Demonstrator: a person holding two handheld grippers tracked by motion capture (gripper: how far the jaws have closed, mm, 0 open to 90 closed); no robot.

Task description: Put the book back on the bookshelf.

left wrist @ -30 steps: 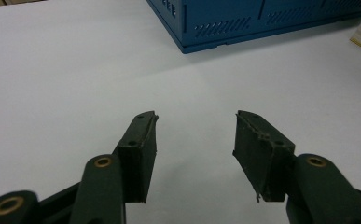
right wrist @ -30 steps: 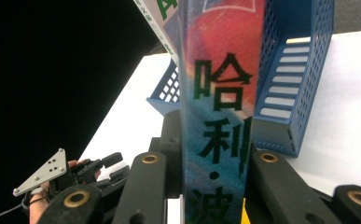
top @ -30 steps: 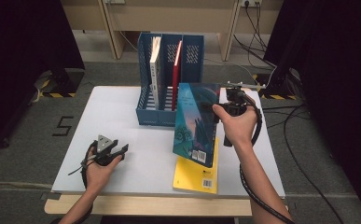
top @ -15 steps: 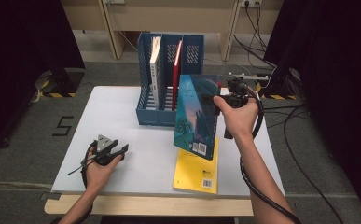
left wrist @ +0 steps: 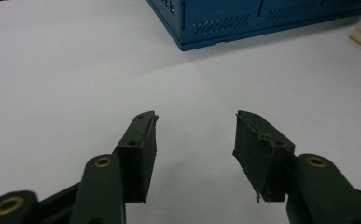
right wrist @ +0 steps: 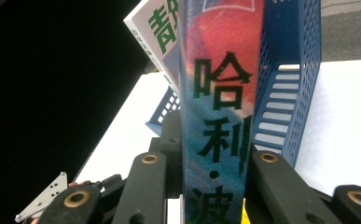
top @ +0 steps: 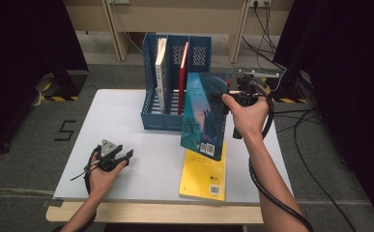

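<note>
Above the counter (top: 126, 121), the right tongs (top: 229, 96) pinch the teal book (top: 205, 113) by its spine, just right of the blue rack (top: 175, 82). Keep it upright and line it up with the free right slot. Left tongs (top: 122, 157) rest spread. Since the earlier frame, the book has risen off the yellow book (top: 203, 174).

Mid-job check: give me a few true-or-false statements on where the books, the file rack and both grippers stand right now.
1. The right gripper is clamped on the teal book. True.
2. The left gripper holds the yellow book. False: its jaws are open with nothing between them, low over the white table.
3. The yellow book lies flat on the table. True.
4. The blue file rack holds no books. False: a white book and a red book stand in it.
5. The teal book lies flat. False: it is held up, tilted.
</note>
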